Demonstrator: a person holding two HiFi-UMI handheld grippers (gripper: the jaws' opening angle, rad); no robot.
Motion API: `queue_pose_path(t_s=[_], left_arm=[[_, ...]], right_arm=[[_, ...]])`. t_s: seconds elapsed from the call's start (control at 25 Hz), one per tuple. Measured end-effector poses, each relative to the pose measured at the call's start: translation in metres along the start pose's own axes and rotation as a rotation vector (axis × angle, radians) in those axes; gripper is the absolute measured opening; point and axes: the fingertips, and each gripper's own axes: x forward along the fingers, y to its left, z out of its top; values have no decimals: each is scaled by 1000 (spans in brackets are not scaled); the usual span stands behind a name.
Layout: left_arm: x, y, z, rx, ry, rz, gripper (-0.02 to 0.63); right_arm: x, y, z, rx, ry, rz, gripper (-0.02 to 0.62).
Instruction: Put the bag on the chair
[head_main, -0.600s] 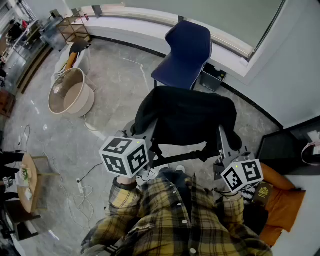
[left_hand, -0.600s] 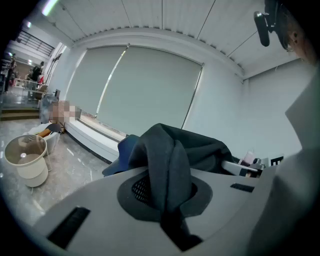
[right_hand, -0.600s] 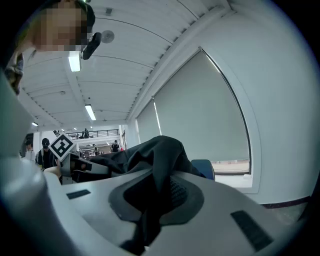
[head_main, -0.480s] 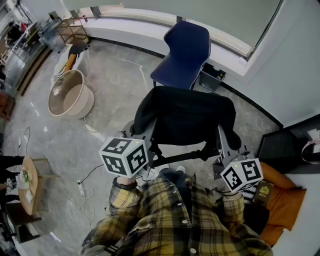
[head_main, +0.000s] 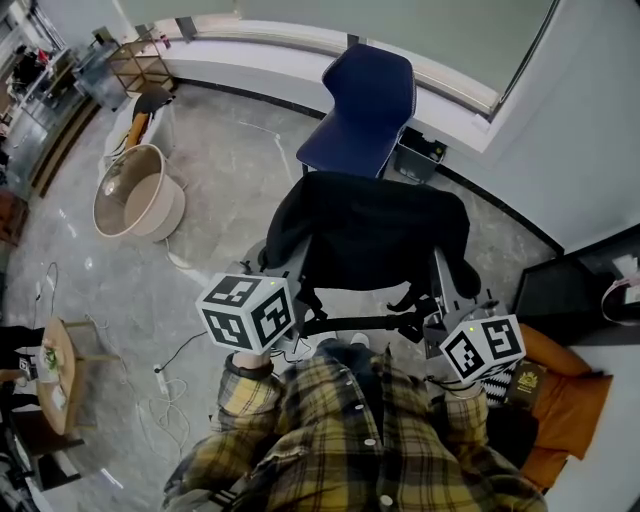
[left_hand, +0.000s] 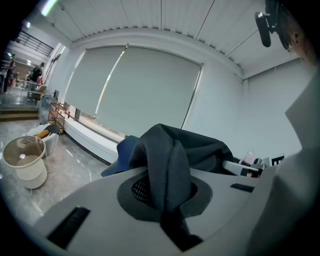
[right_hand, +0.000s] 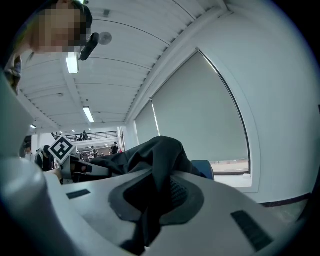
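Grey stone floor (head_main: 230, 170) spread below as the left claw (left_hand: 167, 200) and right claw (right_hand: 150, 205) each clenched the black bag (head_main: 375, 235), held aloft near the blue chair (head_main: 365, 105), a beige tub (head_main: 135, 195) well apart.

The scene is showing one black bag (head_main: 370, 235), one blue chair (head_main: 365, 105) far off, one beige tub (head_main: 150, 205) far left, one round table (head_main: 62, 350) near left, and two grippers: left gripper (left_hand: 167, 200), right gripper (right_hand: 152, 200).

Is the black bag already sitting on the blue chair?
No, the black bag hangs clamped in the left gripper and right gripper, short of the blue chair, not on it.
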Motion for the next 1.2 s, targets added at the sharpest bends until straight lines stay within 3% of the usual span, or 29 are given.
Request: queue_pose_path(t_s=[0.72,1.2], left_arm=[[12,-35,-13,1,-21,27,38],[52,-4,0,-10,4,36,38]], right_arm=[[-23,-32,1,-4,-3,36,35],[24,-50,-4,13,25,26,35]])
